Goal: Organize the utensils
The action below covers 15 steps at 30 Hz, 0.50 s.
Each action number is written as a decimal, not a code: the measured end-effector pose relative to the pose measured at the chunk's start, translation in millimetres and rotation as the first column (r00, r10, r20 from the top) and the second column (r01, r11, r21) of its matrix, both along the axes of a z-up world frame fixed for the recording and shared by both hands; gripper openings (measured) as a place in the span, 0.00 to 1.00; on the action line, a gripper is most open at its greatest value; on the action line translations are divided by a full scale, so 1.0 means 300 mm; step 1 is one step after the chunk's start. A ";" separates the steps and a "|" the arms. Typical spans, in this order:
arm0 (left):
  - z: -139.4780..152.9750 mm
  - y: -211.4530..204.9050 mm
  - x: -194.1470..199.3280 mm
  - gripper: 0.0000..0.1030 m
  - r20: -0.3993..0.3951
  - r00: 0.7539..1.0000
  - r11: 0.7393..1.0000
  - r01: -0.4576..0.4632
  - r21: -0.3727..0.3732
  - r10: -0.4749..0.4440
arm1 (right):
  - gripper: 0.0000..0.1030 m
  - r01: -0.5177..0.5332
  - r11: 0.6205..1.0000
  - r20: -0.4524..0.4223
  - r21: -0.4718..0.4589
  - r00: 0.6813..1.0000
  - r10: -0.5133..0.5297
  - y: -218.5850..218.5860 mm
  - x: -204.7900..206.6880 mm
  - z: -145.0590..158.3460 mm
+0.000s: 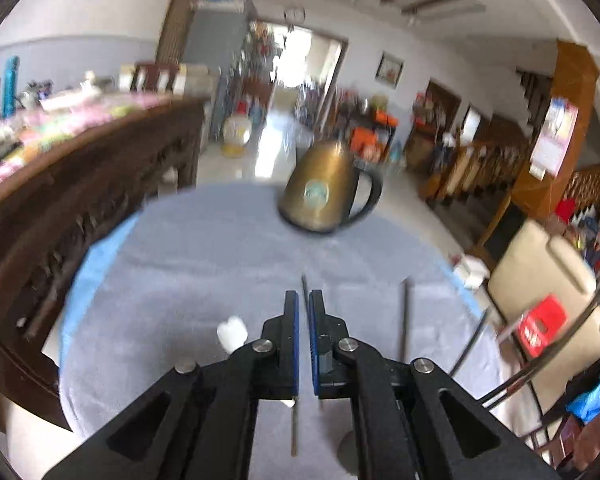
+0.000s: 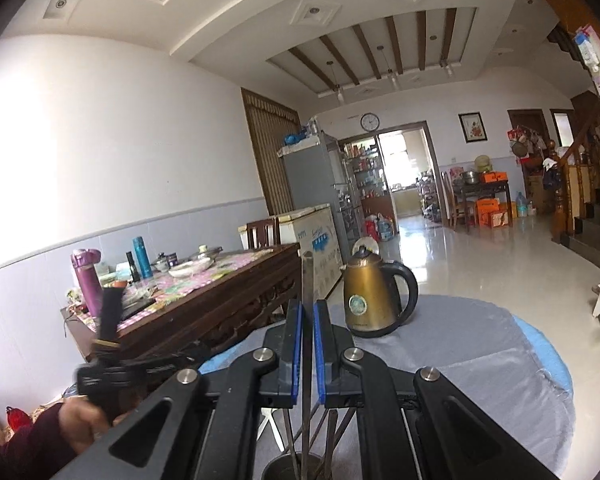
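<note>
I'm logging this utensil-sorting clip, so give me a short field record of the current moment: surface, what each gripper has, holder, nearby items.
surface: round table under a grey cloth
left gripper: shut on a thin utensil, kind unclear
right gripper: shut on a flat metal utensil, held upright
holder: metal cup below the right gripper, several utensils standing in it
loose on cloth: dark stick, small white object
nearby: brass kettle

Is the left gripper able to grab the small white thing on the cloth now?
Probably not yet: left gripper seems shut on a thin utensil, though the white thing lies unobstructed beside it.
</note>
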<state>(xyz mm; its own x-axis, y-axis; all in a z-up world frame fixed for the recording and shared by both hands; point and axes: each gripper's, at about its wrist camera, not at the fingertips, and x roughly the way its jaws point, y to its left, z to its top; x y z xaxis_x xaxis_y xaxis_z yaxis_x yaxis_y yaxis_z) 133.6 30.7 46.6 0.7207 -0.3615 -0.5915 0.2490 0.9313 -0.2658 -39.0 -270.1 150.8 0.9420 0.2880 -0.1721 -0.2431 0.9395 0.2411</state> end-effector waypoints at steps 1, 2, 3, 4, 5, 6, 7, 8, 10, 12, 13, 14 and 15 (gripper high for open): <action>-0.045 -0.017 0.044 0.04 -0.038 0.999 1.000 0.013 0.025 -0.013 | 0.06 -0.002 1.000 -0.008 0.003 1.000 0.002 0.001 0.009 -0.011; -0.077 -0.031 0.076 0.04 -0.066 0.998 0.999 0.014 0.047 -0.011 | 0.06 -0.004 1.000 -0.013 0.005 1.000 0.004 -0.003 0.014 -0.017; -0.122 -0.054 0.123 0.04 -0.110 0.994 0.997 0.022 0.073 -0.013 | 0.06 -0.006 1.000 -0.021 0.008 1.000 0.006 -0.007 0.021 -0.027; -0.163 -0.071 0.160 0.04 -0.147 0.989 0.996 0.031 0.086 -0.018 | 0.06 -0.008 1.000 -0.029 0.012 1.000 0.009 -0.009 0.030 -0.038; -0.204 -0.089 0.199 0.04 -0.186 0.982 0.994 0.039 0.099 -0.020 | 0.06 -0.011 1.000 -0.034 0.015 0.999 0.011 -0.011 0.034 -0.043; -0.237 -0.105 0.231 0.04 -0.216 0.976 0.993 0.043 0.114 -0.017 | 0.06 -0.015 1.000 -0.042 0.017 0.999 0.016 -0.011 0.043 -0.053; -0.278 -0.136 0.272 0.04 -0.251 0.968 0.990 0.054 0.134 -0.018 | 0.06 -0.018 1.000 -0.048 0.016 0.999 0.018 -0.009 0.050 -0.062; -0.307 -0.158 0.302 0.04 -0.273 0.962 0.987 0.067 0.145 -0.025 | 0.06 -0.020 1.000 -0.053 0.015 0.998 0.021 -0.008 0.055 -0.068; -0.352 -0.198 0.357 0.04 -0.318 0.947 0.987 0.094 0.130 -0.048 | 0.06 -0.026 1.000 -0.063 0.014 0.998 0.027 -0.006 0.068 -0.080; -0.379 -0.227 0.394 0.09 -0.360 0.929 0.989 0.123 0.082 -0.086 | 0.06 -0.027 1.000 -0.073 0.011 0.997 0.028 -0.007 0.083 -0.091; -0.399 -0.254 0.423 0.18 -0.390 0.914 0.987 0.148 0.066 -0.111 | 0.06 -0.027 1.000 -0.080 0.012 0.996 0.028 -0.009 0.092 -0.098; -0.409 -0.271 0.435 0.22 -0.405 0.908 0.986 0.151 0.072 -0.110 | 0.06 -0.026 1.000 -0.084 0.015 0.996 0.027 -0.013 0.097 -0.101; -0.423 -0.286 0.453 0.22 -0.420 0.902 0.985 0.146 0.088 -0.096 | 0.06 -0.025 0.999 -0.091 0.022 0.996 0.027 -0.020 0.106 -0.105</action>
<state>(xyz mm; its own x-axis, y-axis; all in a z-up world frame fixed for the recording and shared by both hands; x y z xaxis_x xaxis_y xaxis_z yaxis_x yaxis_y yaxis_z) 269.4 -55.3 -80.2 0.3577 -0.3420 -0.8690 0.2529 0.9312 -0.2624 -7.1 -276.0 119.4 0.9150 0.3161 -0.2506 -0.2432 0.9279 0.2825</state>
